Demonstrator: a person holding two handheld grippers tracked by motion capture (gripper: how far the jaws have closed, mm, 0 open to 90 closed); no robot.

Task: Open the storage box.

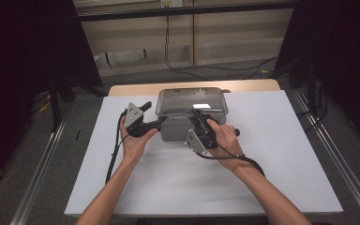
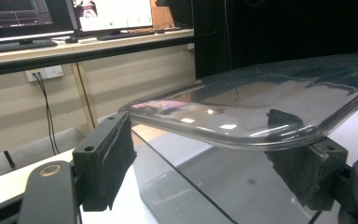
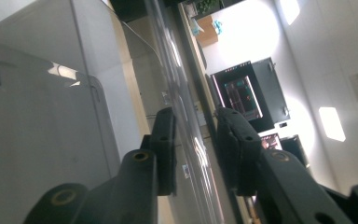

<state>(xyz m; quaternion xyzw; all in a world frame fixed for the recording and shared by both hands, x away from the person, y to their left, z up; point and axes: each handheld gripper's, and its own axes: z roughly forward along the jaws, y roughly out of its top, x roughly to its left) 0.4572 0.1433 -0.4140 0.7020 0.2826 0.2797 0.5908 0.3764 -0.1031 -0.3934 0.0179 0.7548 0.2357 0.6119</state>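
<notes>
Hands come in from the bottom of the high view, each carrying a gripper to a clear plastic box [image 1: 176, 126] that sits at the far middle of the white desk [image 1: 272, 154]. The box has a smoky transparent lid [image 1: 192, 101], raised off the base and slightly tilted.

The left gripper [image 1: 155, 123] reaches in from the box's left side. In the left gripper view its fingers [image 2: 106, 161] stand wide, one on each side of the lid's rounded rim; the right-hand pad sits just under the rim and may touch it, while the left-hand pad is clear of the plastic. Nothing is clamped between them.

The right gripper [image 1: 198, 117] comes at the lid's near edge from the front, with its grey three-cornered plate [image 1: 192, 139] facing the camera and its cable [image 1: 234, 158] looping back along the forearm. In the right gripper view the lid's thin edge [image 3: 186, 130] runs straight up between its fingers [image 3: 165, 149], which stand narrow around it. A slim gap shows on the right-hand side, and the left-hand pad lies just against or beside the plastic; a firm pinch cannot be told.

Beyond the desk lie a grey floor and trailing black cables [image 1: 178, 61].
</notes>
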